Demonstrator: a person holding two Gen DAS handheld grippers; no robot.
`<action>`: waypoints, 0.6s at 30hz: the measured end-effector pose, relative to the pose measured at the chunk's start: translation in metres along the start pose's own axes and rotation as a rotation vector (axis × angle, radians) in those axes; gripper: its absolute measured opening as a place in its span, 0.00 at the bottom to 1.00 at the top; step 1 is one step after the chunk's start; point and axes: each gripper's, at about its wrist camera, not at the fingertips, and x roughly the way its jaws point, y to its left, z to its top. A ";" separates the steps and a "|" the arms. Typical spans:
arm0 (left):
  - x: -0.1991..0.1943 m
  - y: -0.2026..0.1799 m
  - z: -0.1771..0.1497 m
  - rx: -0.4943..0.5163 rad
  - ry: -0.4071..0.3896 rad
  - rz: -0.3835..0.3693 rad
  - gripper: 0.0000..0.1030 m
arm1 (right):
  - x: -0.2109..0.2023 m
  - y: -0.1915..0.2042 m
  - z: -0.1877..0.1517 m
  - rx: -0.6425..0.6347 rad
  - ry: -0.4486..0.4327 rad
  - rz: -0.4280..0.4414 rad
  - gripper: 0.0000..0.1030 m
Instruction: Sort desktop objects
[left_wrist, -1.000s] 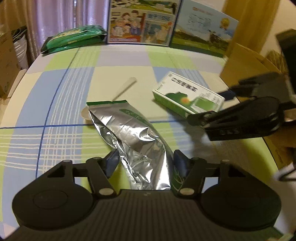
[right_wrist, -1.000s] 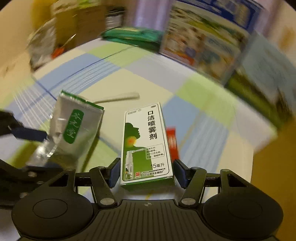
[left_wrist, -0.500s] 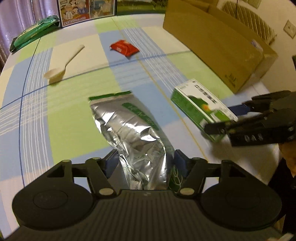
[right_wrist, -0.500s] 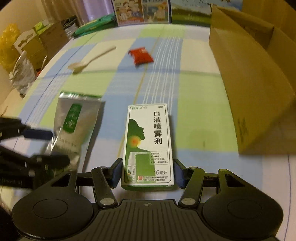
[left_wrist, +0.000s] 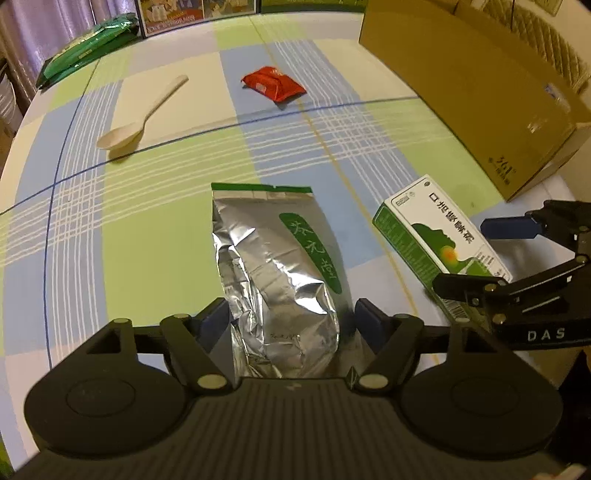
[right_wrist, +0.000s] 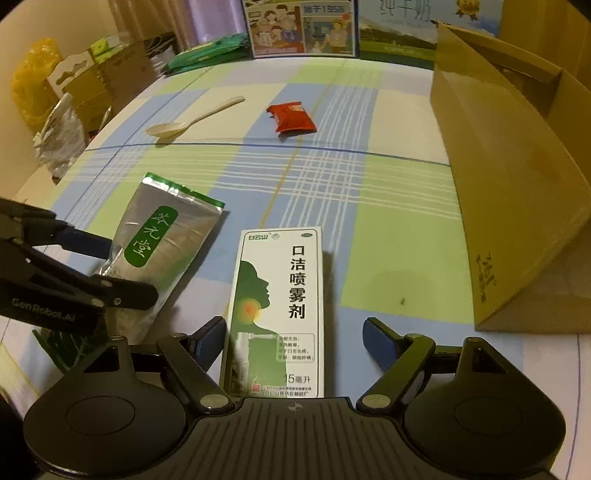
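Two hand-held grippers low over the checked desk (left_wrist: 147, 229). Left hand-held gripper (left_wrist: 291, 325) stands spread, the silver foil pouch (left_wrist: 273, 266) lying between its pads, the right pad clear of it. Ahead, a pale spoon (left_wrist: 142, 114), then a red snack packet (left_wrist: 273, 83). Right hand-held gripper (right_wrist: 293, 339) is parted too, green-and-white spray box (right_wrist: 277, 306) between its fingers, right finger apart. Cardboard box (right_wrist: 509, 173) further right.
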 end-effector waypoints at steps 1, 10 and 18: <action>0.002 0.000 0.001 0.003 0.006 0.003 0.70 | 0.001 0.000 0.001 -0.002 -0.002 0.010 0.76; 0.015 -0.004 0.007 0.046 0.050 0.006 0.64 | 0.006 0.005 -0.001 -0.052 -0.017 0.015 0.76; 0.003 -0.011 0.000 0.076 0.010 0.020 0.48 | 0.013 0.014 -0.001 -0.123 -0.027 -0.004 0.76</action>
